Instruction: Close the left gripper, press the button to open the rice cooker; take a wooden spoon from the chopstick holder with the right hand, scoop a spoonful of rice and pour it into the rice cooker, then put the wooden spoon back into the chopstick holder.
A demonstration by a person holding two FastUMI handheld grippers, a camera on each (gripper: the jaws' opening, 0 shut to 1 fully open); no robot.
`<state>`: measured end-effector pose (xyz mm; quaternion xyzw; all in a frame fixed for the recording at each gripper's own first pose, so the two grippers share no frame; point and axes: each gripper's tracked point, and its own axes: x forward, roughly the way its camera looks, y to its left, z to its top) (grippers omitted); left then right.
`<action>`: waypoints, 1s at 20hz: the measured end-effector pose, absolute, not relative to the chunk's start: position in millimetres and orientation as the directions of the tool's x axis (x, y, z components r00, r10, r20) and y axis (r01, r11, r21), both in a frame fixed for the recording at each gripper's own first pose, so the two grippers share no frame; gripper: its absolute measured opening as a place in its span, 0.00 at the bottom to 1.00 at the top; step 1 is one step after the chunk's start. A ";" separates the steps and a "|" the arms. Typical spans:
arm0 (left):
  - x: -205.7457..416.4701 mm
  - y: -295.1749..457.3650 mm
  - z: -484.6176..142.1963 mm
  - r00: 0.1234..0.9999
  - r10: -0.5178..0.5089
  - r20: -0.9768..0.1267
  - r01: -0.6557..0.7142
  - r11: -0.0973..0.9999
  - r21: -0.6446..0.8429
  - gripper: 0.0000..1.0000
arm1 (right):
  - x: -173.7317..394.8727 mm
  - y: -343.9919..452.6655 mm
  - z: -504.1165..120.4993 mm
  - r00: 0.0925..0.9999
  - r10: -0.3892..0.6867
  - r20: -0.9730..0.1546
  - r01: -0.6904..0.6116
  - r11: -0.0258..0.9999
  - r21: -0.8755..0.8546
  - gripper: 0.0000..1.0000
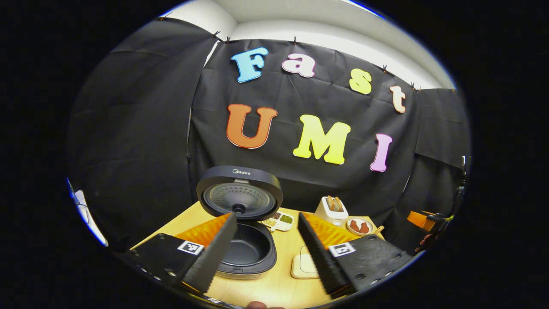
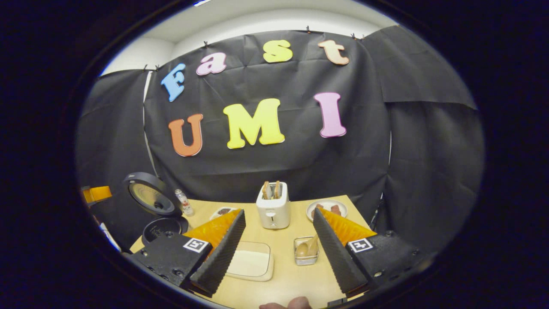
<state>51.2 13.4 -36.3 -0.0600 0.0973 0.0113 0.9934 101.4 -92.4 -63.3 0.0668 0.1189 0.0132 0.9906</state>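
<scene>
Wooden spoon stands in the clear chopstick holder between the right gripper's spread, empty fingers; light, stiff, best pinched at the handle. Left gripper gapes over the open rice cooker.

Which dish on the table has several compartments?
The divided dish right behind the open rice cooker; its sections hold different grains. The round plate past the toaster is one undivided surface with brown pieces on it.
</scene>
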 end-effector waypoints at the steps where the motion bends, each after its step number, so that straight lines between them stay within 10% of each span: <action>1: 50.4 12.3 -36.4 0.981 0.016 -0.191 -0.038 0.993 -0.109 0.96 | 104.8 -98.6 -69.2 0.968 0.034 -0.249 0.001 0.990 0.139 1.00; 3: 50.7 6.1 -29.4 0.986 0.011 -0.164 -0.028 0.994 -0.104 0.83 | 113.1 -109.3 -81.9 0.959 0.028 -0.282 0.014 0.989 0.145 1.00; 9: 55.4 -23.8 -25.1 0.990 -0.070 -0.125 0.066 0.997 -0.034 0.94 | 147.3 -135.7 -129.0 0.919 0.023 -0.393 0.040 0.988 0.149 0.94; 19: 81.3 -7.0 -29.7 0.982 0.109 -0.152 -0.121 0.990 -0.071 0.95 | 248.6 -178.0 -238.2 0.830 0.040 -0.557 0.094 0.973 0.210 1.00; 20: 82.2 -5.6 -31.8 0.979 0.128 -0.161 -0.141 0.988 -0.070 0.94 | 254.1 -180.0 -252.8 0.815 0.048 -0.577 0.099 0.971 0.219 0.88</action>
